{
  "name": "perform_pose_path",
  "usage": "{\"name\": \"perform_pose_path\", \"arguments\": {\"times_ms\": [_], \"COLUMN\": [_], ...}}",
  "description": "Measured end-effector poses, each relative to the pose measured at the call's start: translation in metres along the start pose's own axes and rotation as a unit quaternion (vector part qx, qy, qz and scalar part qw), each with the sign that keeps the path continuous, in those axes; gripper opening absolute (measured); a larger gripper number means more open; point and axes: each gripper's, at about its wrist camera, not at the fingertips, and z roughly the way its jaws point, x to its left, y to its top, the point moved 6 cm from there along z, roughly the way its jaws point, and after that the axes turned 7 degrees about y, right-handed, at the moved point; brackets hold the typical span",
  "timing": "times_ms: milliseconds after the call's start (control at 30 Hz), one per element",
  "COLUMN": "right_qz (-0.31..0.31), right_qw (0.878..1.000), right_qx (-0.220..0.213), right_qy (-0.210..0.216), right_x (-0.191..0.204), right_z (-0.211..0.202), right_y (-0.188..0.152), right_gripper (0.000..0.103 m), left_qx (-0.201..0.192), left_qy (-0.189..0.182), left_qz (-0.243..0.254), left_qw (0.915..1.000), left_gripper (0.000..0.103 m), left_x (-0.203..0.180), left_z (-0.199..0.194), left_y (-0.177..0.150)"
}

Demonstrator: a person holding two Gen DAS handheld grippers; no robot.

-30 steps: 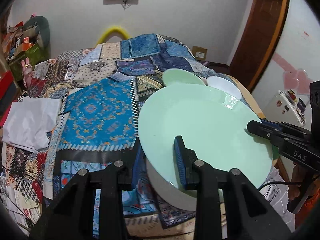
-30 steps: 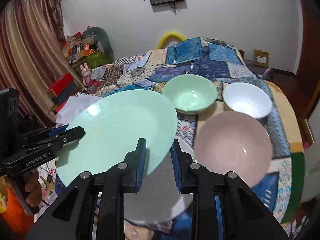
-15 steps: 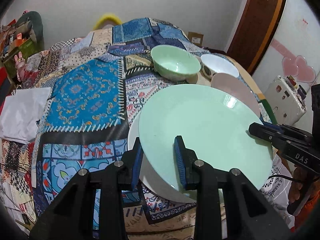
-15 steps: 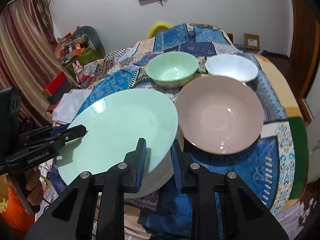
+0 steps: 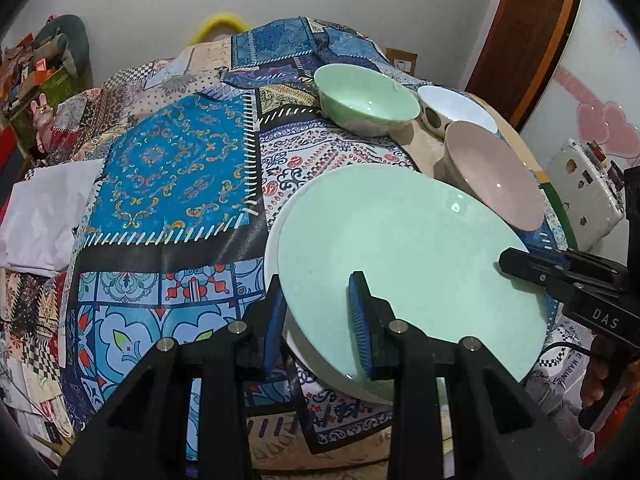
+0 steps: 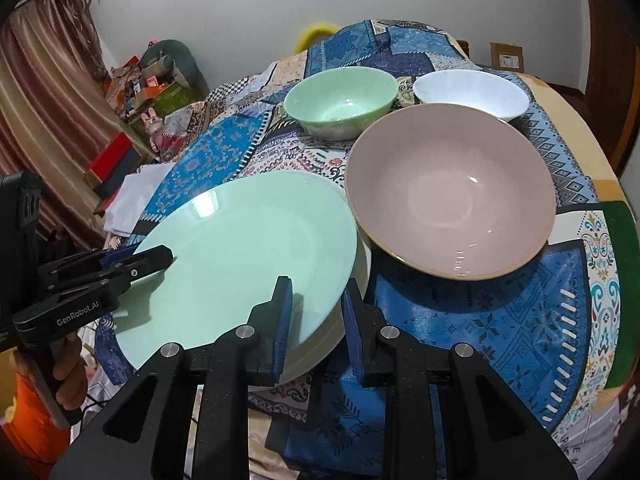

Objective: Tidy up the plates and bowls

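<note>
A large mint-green plate (image 5: 408, 256) (image 6: 248, 248) hangs level just over a white plate (image 5: 272, 248) (image 6: 363, 264) on the patchwork tablecloth; whether the two touch I cannot tell. My left gripper (image 5: 316, 288) is shut on the green plate's near-left rim, and it also shows at the left of the right wrist view (image 6: 156, 258). Shut on the opposite rim is my right gripper (image 6: 316, 288) (image 5: 510, 260). Behind the plates stand a pink bowl (image 6: 452, 192) (image 5: 496, 176), a green bowl (image 6: 340, 100) (image 5: 368, 100) and a white bowl (image 6: 472, 92) (image 5: 456, 108).
The round table's edge (image 6: 624, 240) curves close behind the pink bowl on the right. A folded white cloth (image 5: 40, 216) lies off the table's left side. A white sticker-covered box (image 5: 580, 196) and a wooden door stand at the right. A hand (image 6: 68, 376) holds the left gripper's handle.
Both grippers have sunk together with the green plate, bringing it down close over the white plate. The bowls now show fully behind it. Neither grip has changed.
</note>
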Motion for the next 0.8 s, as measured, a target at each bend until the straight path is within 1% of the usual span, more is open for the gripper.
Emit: {"name": "perform_pose_path", "arguments": {"times_ms": [167,333,633,733,800], "right_qz": [0.004,0.008,0.004,0.002,0.002], "right_qw": [1.000,1.000,1.000,1.000,0.999], "right_qx": [0.007,0.017,0.024,0.026,0.026], "right_qy": [0.004,0.006,0.012,0.016,0.018], "right_x": [-0.002,-0.004,-0.001,0.000,0.000], "right_z": [0.005,0.012,0.021,0.023,0.023], "right_y": [-0.003,-0.006,-0.005,-0.005,-0.005], "right_gripper": [0.023,0.023,0.023,0.023,0.023], "left_qx": [0.004,0.007,0.013,0.026,0.028], "left_qy": [0.004,0.016,0.028,0.025,0.027], "left_qz": [0.001,0.003,-0.003,-0.009,-0.006], "left_qw": [1.0000,0.9998,0.9995,0.9993,0.9992], "left_gripper": [0.030,0.030,0.031,0.031,0.031], "left_x": [0.001,0.003,0.010,0.013,0.013], "left_z": [0.005,0.013,0.024,0.031,0.033], "left_y": [-0.002,-0.003,-0.001,-0.003,-0.004]}}
